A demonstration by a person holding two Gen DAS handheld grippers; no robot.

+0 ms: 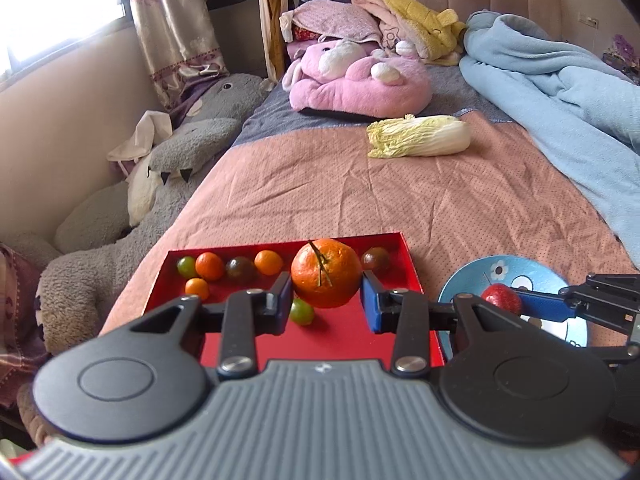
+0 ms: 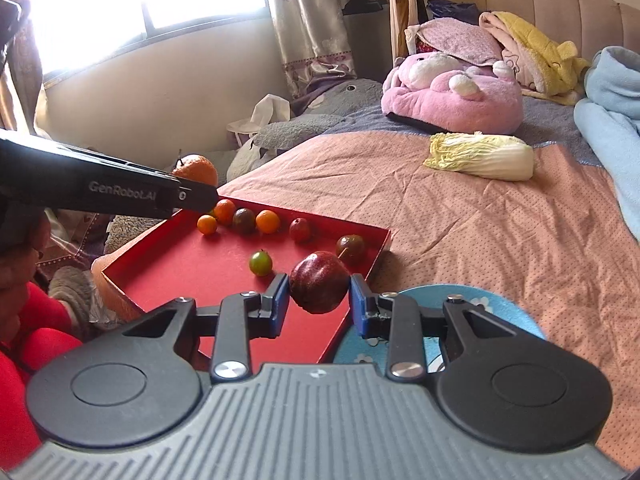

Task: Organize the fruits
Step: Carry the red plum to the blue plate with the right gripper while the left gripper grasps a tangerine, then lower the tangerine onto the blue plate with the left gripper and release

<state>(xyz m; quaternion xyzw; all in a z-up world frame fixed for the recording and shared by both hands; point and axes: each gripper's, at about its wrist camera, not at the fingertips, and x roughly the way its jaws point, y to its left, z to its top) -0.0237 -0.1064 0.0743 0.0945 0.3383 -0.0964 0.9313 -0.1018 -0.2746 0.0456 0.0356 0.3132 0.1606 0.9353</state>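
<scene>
Orange and stemmed, a large orange (image 1: 326, 273) sits at the centre of the left wrist view, pinched between the blue pads of the left gripper (image 1: 326, 300), one pad pressed to each side. It hangs above a red tray (image 1: 356, 336) lying on a pink bedspread (image 1: 360, 200).

In the right wrist view the centre holds a dark red apple (image 2: 319, 287), clamped the same way between the pads of the right gripper (image 2: 319, 304), over the tray's near right corner and beside a blue plate (image 2: 496, 308) at lower right.

Each view catches the other tool. The left view shows the apple as a red shape at the right edge, over the plate. The right view shows the orange at centre left, poking up behind the black arm of the left tool.

Small fruits lie loose in the tray: little oranges (image 2: 267, 221), a green one (image 2: 260, 263) and dark reddish ones (image 2: 351, 248). Only the right view shows a small red fruit (image 2: 300, 229) in the back row; the held orange hides that spot in the left view.

Further up the bed lie a cabbage (image 1: 418, 136), a pink plush toy (image 1: 360, 80) and, at the right, a blue blanket (image 1: 560, 80). A grey plush toy (image 1: 168, 184) lies off the bed's left side. Red clothing of a person (image 2: 24, 352) appears at lower left in the right view only.
</scene>
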